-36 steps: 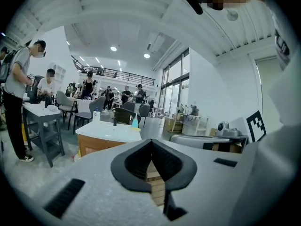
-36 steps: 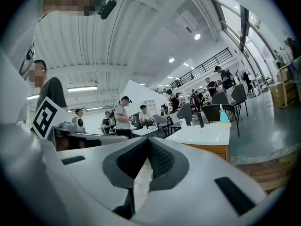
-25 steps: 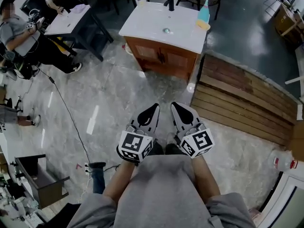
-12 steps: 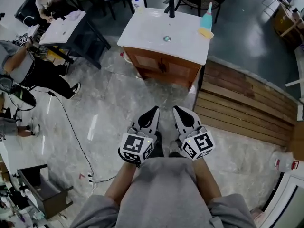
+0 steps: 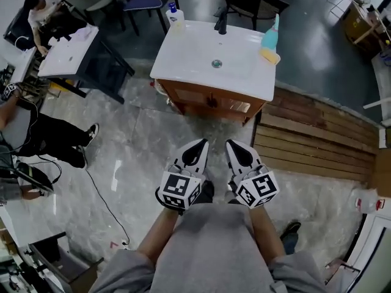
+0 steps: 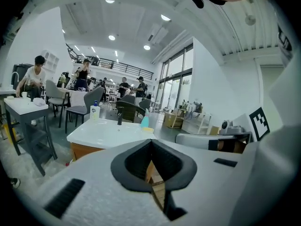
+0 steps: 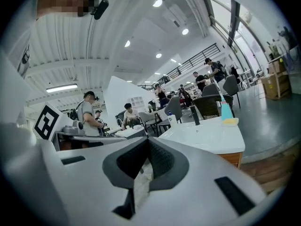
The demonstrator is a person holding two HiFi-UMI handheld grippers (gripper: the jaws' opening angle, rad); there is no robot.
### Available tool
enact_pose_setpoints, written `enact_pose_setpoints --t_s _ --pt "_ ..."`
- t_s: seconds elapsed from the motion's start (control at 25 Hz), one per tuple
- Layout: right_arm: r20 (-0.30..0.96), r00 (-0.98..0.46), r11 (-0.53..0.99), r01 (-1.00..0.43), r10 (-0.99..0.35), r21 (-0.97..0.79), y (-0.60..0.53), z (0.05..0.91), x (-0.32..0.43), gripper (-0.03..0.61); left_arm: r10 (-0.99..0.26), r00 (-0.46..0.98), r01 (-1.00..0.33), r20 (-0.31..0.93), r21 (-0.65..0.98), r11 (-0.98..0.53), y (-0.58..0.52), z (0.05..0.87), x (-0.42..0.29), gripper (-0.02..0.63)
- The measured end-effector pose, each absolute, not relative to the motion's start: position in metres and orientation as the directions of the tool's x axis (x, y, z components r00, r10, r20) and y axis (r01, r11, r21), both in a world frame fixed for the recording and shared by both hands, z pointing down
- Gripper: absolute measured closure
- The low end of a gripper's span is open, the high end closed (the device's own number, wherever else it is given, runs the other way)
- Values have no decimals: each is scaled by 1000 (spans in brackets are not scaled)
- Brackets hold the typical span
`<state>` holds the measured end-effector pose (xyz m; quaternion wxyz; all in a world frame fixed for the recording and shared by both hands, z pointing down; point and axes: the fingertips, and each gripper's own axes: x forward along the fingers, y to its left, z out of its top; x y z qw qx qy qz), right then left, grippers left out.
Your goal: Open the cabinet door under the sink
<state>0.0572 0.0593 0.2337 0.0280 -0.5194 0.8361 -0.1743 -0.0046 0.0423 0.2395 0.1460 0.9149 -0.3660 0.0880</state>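
wooden cabinet door [image 5: 190,97] partly under sink [image 5: 194,52]

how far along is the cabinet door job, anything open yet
Nothing done: the brown wooden cabinet under the white sink top looks closed. In hand: nothing; the left gripper and right gripper are shut and empty, over the grey marble floor, apart from the cabinet. Left: reach a door, grip it, pull it open.

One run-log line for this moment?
left gripper: shut, empty | right gripper: shut, empty | cabinet door: closed, untouched | sink: ahead of both grippers
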Motion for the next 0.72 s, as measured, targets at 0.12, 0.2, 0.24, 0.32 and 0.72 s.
enact_pose_setpoints --t_s 0.12,0.2,0.24,0.32,0.72 --pt "151 -436 371 -870 -887 -325 42 237 48 569 -620 733 -677 279 222 -701 23 245 -14 606" --pt "163 -422 355 -876 -892 -327 32 240 43 569 -607 743 -667 281 235 -707 13 250 -19 606" --pt "170 -415 346 -879 -894 -327 29 242 41 569 -601 747 -663 285 240 -710 8 252 -22 606" --pt "183 -403 331 -886 -897 -326 23 246 38 569 -591 753 -655 289 249 -713 -1 258 -26 606" --pt "250 -390 291 -889 -886 -353 -8 276 45 569 -553 759 -646 343 294 -704 -30 294 -20 606"
